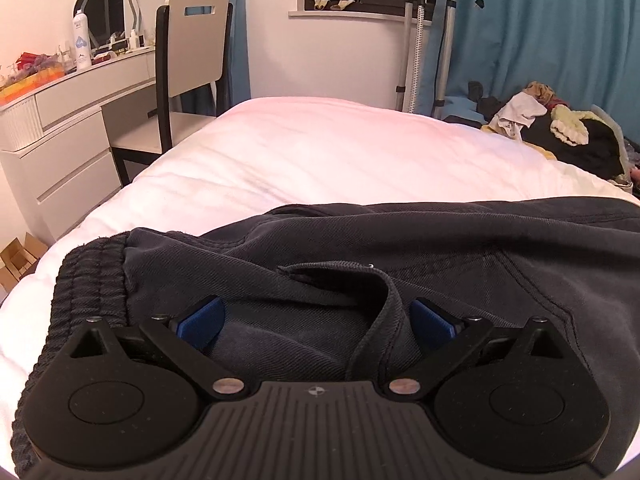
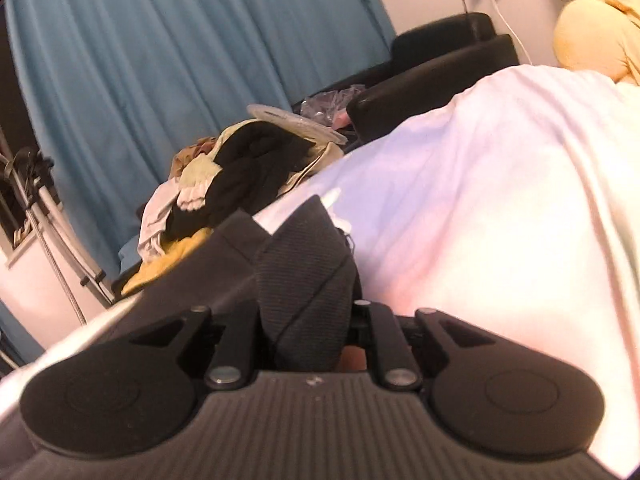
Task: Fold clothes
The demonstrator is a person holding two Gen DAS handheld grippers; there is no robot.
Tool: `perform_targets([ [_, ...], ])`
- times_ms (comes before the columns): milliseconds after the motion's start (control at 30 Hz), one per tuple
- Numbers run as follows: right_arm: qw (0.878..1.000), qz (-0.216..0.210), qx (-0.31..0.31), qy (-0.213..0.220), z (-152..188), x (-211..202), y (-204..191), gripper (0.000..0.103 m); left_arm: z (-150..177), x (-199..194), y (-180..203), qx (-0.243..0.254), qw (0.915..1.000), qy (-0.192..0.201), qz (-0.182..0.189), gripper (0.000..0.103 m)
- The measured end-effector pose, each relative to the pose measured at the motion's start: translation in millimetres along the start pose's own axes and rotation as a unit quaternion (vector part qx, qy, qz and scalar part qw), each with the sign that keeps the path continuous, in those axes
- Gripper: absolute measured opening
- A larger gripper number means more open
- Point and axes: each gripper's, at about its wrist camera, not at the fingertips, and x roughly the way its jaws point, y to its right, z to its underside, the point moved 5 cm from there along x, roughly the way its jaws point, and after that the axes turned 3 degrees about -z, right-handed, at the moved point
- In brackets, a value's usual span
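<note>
On a white-covered bed (image 1: pixel 340 152) in a bedroom, I have both hand-held grippers at a dark grey pair of trousers (image 1: pixel 400 248) that lies spread across the near edge of the mattress. My left gripper (image 1: pixel 316 320) stands wide apart over the cloth just beside the ribbed elastic waistband (image 1: pixel 88 276), its blue pads (image 1: pixel 200 316) well clear of each other and pressing on nothing, with a raised fold of fabric between them. My right gripper (image 2: pixel 306 320) is drawn nearly together on a bunched, ribbed end of the same garment (image 2: pixel 304 272), which rises in a point from between its jaws; this view is blurred. Beyond the trousers a heap of unfolded laundry (image 1: pixel 560 128) in black, cream and yellow sits at the far corner of the bed, against teal curtains (image 2: pixel 180 60). A white dressing table (image 1: pixel 60 120) with a mirror, a tall white spray can (image 1: pixel 81 40) and a chair (image 1: pixel 192 60) stands to the left. The can carries a blue emblem and lettering too small for me to read; no other writing or brand is legible. A yellow plush toy (image 2: pixel 596 28) rests at the head of the bed.
</note>
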Motion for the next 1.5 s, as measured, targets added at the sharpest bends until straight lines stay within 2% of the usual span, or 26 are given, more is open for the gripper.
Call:
perform_targets([
  [100,1.000,0.007,-0.012,0.004,-1,-5,-3,0.022,-1,-2,2,0.000,1.0000,0.001,-0.001,0.101],
  [133,1.000,0.010,-0.016,0.006,-2,-6,-7,0.029,-1,-3,3,0.000,1.0000,0.002,-0.002,0.101],
  [167,1.000,0.012,-0.019,0.007,-2,-8,-9,0.047,-1,-3,3,0.001,1.0000,0.002,-0.003,0.101],
  [200,1.000,0.012,-0.022,0.005,-1,-10,-10,0.056,-1,-4,4,0.001,1.0000,0.003,-0.002,0.101],
  [233,1.000,0.012,-0.028,0.001,-2,-13,-12,0.060,-1,-6,6,0.002,1.0000,0.004,0.000,0.101],
  [367,0.996,0.030,-0.078,-0.015,0,-39,-33,0.063,0,-24,7,0.004,0.9998,0.011,0.019,0.101],
  [467,0.993,0.018,-0.115,-0.016,-3,-73,-63,0.063,3,-46,1,-0.004,0.9989,0.027,0.038,0.101],
  [600,0.990,-0.025,-0.139,-0.010,-4,-122,-102,0.063,5,-78,-13,-0.022,0.9968,0.052,0.057,0.101],
  [733,0.981,-0.083,-0.176,-0.011,6,-174,-147,0.063,3,-104,-36,-0.047,0.9938,0.069,0.073,0.101],
  [800,0.976,-0.128,-0.171,-0.028,18,-198,-167,0.065,-1,-113,-50,-0.059,0.9928,0.073,0.075,0.101],
  [900,0.965,-0.196,-0.156,-0.075,52,-225,-194,0.070,-9,-112,-79,-0.090,0.9921,0.058,0.065,0.101],
  [967,0.955,-0.231,-0.152,-0.103,77,-237,-210,0.078,-13,-103,-101,-0.125,0.9895,0.038,0.062,0.101],
  [1033,0.944,-0.265,-0.143,-0.134,102,-245,-225,0.089,-16,-88,-124,-0.166,0.9839,0.011,0.065,0.101],
  [1133,0.931,-0.289,-0.149,-0.169,129,-249,-249,0.089,-14,-54,-147,-0.223,0.9687,-0.053,0.096,0.098],
  [1200,0.923,-0.292,-0.175,-0.178,142,-250,-262,0.089,-15,-35,-157,-0.257,0.9567,-0.071,0.116,0.095],
  [1300,0.919,-0.288,-0.202,-0.180,157,-249,-272,0.089,-23,-10,-166,-0.299,0.9379,-0.088,0.151,0.083],
  [1367,0.914,-0.289,-0.213,-0.189,167,-243,-276,0.090,-30,6,-166,-0.310,0.9321,-0.098,0.158,0.062],
  [1433,0.910,-0.289,-0.221,-0.201,177,-237,-280,0.090,-35,26,-168,-0.327,0.9247,-0.113,0.159,0.055],
  [1500,0.904,-0.289,-0.229,-0.215,190,-233,-285,0.090,-39,47,-170,-0.346,0.9162,-0.126,0.157,0.054],
])
